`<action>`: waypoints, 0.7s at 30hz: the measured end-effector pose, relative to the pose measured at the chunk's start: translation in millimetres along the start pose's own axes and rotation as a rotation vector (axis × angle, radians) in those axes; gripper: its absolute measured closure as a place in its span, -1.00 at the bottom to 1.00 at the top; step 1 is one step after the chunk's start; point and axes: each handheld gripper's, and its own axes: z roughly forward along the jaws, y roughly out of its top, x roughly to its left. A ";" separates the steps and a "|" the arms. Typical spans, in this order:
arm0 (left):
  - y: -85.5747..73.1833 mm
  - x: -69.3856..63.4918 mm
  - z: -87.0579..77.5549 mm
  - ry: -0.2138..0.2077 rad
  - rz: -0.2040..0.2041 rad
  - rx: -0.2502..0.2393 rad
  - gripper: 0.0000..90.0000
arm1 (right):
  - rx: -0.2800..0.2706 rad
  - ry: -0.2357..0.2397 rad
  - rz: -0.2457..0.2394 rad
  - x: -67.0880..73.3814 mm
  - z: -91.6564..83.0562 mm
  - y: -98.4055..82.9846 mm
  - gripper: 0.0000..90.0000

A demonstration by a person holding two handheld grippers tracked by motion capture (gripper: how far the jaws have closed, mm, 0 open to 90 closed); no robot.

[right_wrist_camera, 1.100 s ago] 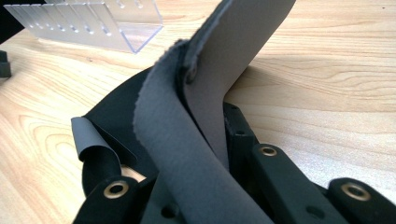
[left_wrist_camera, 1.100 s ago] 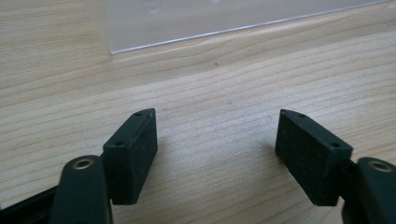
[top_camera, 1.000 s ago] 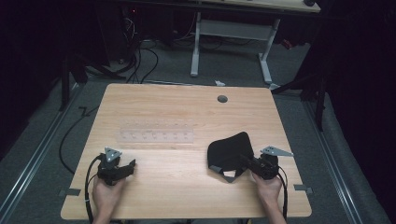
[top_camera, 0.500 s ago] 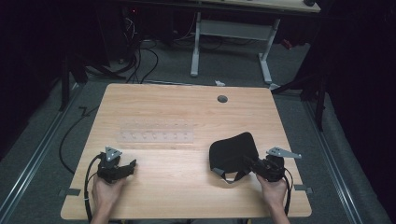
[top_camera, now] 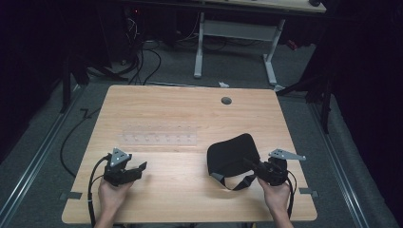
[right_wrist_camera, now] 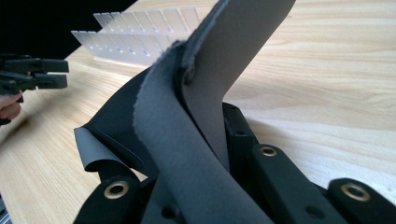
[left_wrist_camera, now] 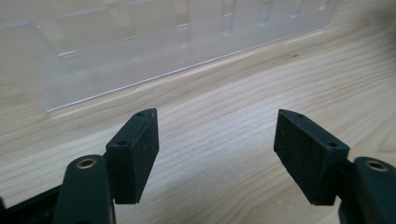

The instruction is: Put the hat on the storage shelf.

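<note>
The right gripper (top_camera: 254,167) is clamped on the grey strap (right_wrist_camera: 187,154) of a black eye mask (top_camera: 233,156), which lies at the table's (top_camera: 190,109) right front. The left gripper (top_camera: 138,168) has its jaws apart over bare wood, near a clear plastic tray (top_camera: 159,135).

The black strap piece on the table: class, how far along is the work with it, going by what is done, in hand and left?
Done: the right hand-held gripper has shut on the black strap piece, pinching its grey strap. In hand: the piece is gripped near the table's right front. Left: the left hand-held gripper is open and holds nothing, so any two-handed step, perhaps with the clear slotted rack, has not begun.
</note>
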 end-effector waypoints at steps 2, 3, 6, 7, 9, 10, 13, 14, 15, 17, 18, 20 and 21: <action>0.1 -5.9 -1.8 -0.026 0.005 0.004 -0.33 | -0.007 0.009 -0.003 2.8 0.3 1.5 0.90; 0.7 -8.9 -2.8 -0.038 0.008 0.004 -0.34 | -0.008 0.012 -0.001 4.4 0.6 2.1 0.90; 4.1 -18.4 -6.4 -0.079 0.013 0.000 -0.37 | -0.002 0.018 -0.011 8.3 2.7 3.7 0.90; 5.1 -21.7 -7.7 -0.092 0.018 -0.004 -0.37 | 0.001 0.021 -0.013 9.6 3.6 4.1 0.90; 5.9 -28.6 -9.6 -0.116 0.032 0.000 -0.38 | 0.009 0.028 -0.015 12.4 5.2 4.6 0.90; 5.9 -32.4 -10.4 -0.129 0.034 0.000 -0.38 | 0.011 0.031 -0.019 13.6 6.1 5.0 0.90; 5.3 -39.7 -11.7 -0.154 0.043 0.007 -0.39 | 0.016 0.046 -0.024 17.3 8.8 6.2 0.90; 4.4 -46.4 -12.8 -0.180 0.052 0.015 -0.39 | 0.020 0.049 -0.024 18.6 9.5 6.7 0.90; 3.8 -50.5 -13.4 -0.195 0.052 0.020 -0.40 | 0.022 0.053 -0.023 19.9 10.4 7.2 0.90; 2.7 -56.1 -14.6 -0.217 0.056 0.030 -0.42 | 0.028 0.065 -0.024 22.3 12.6 8.6 0.90; 1.8 -59.0 -15.2 -0.229 0.062 0.032 -0.42 | 0.030 0.068 -0.024 23.2 13.4 9.1 0.90; 0.5 -64.8 -16.0 -0.252 0.067 0.041 -0.42 | 0.037 0.078 -0.018 26.3 15.5 10.4 0.90; -0.1 -67.7 -16.2 -0.262 0.067 0.042 -0.42 | 0.039 0.083 -0.021 27.5 16.6 11.0 0.90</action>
